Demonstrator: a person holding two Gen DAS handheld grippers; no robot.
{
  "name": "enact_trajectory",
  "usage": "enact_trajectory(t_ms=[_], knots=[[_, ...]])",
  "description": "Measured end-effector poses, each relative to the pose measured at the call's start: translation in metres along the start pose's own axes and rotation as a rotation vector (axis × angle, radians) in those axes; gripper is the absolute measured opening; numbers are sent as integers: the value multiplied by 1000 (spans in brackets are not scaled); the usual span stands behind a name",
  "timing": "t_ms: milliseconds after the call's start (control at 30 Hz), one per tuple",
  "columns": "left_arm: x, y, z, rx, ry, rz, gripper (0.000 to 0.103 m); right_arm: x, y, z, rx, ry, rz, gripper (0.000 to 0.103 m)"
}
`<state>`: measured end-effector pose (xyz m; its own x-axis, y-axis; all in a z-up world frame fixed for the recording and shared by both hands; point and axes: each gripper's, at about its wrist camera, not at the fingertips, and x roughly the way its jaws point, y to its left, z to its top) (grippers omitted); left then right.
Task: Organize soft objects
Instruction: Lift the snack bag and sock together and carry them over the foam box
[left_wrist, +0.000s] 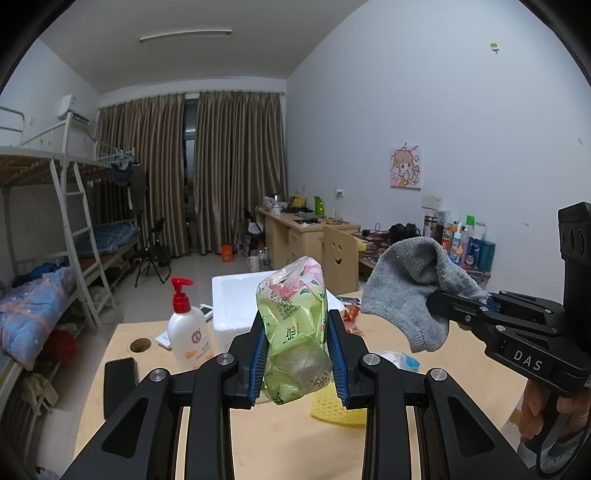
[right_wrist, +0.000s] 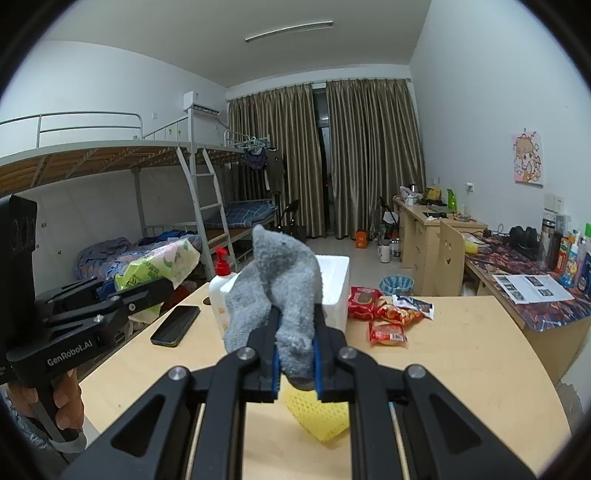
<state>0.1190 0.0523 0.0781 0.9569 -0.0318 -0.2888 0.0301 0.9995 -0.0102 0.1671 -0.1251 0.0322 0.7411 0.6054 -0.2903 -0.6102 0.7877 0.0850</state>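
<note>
Grey fuzzy sock (right_wrist: 284, 280), crumpled, limp

the right gripper (right_wrist: 295, 363) pinches a grey sock (right_wrist: 279, 284), held above the table (right_wrist: 461, 354). the white foam box (right_wrist: 338, 291) sits behind the sock. left of the box stand a pump bottle (right_wrist: 221, 286) and a phone (right_wrist: 175, 325); right of it lie red snack packs (right_wrist: 384, 317). a yellow sponge (right_wrist: 319, 415) lies nearer than the box. the left gripper (right_wrist: 147, 291), far left of the box, clamps a green tissue pack (right_wrist: 162, 264).
</note>
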Motion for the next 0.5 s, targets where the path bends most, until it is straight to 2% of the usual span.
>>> enact_trajectory(t_ms=[333, 500], knots=[[25, 13, 27, -9, 6, -31, 31, 20, -1, 26, -17, 1, 18, 17], [35, 18, 34, 3, 3, -19, 31, 30, -1, 32, -14, 1, 21, 17]])
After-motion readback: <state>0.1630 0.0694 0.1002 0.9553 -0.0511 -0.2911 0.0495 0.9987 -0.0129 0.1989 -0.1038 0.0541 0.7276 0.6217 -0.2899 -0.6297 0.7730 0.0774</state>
